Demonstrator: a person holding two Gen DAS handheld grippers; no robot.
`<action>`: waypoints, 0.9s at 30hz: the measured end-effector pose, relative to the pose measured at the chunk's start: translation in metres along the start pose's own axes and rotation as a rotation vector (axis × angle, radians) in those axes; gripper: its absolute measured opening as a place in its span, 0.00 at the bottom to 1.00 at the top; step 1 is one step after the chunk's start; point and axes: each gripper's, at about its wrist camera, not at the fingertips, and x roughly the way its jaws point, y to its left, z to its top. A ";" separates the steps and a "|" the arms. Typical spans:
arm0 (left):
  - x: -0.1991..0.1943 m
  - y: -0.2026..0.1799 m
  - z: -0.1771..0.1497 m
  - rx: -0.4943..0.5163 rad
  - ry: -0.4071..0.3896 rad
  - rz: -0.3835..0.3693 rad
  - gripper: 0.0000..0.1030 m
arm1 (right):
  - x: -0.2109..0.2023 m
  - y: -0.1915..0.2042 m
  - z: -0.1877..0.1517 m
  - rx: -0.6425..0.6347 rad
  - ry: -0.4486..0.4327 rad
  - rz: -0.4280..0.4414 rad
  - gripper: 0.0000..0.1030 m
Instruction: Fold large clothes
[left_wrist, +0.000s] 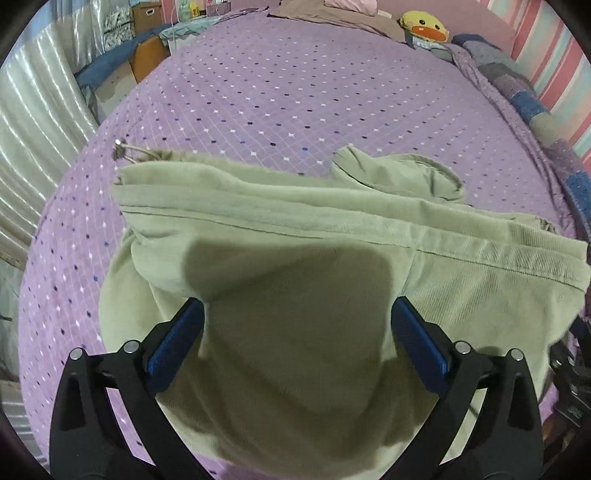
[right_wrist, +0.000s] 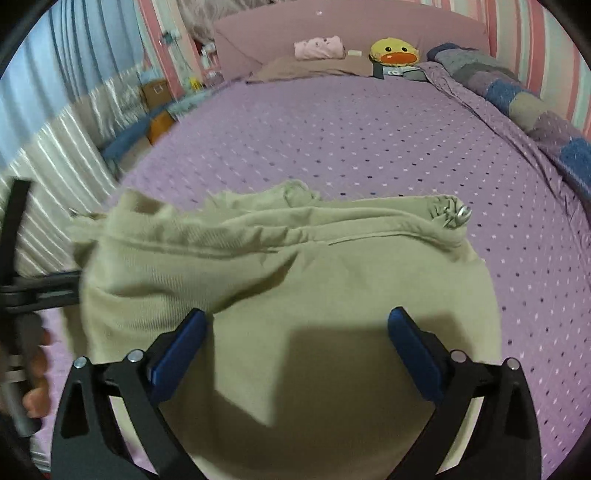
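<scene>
Left tongs (left_wrist: 297, 325) and right tongs (right_wrist: 297, 332) both spread wide (nothing gripped) above green garment (left_wrist: 332, 258).

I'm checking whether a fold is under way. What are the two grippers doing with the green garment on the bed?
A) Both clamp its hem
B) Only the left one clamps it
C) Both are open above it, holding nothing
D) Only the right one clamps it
C: the left gripper and the right gripper each have their jaws spread wide over the green garment, with no cloth pinched between them.
</scene>
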 end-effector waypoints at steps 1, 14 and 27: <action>0.008 -0.004 0.007 0.003 0.000 0.013 0.97 | 0.009 0.000 0.003 -0.006 0.001 -0.015 0.96; 0.086 0.017 0.054 -0.014 -0.004 0.137 0.97 | 0.109 -0.013 0.059 0.007 0.064 -0.140 0.99; 0.139 0.033 0.080 -0.084 0.007 0.082 0.97 | 0.154 -0.021 0.080 0.066 0.036 -0.087 0.99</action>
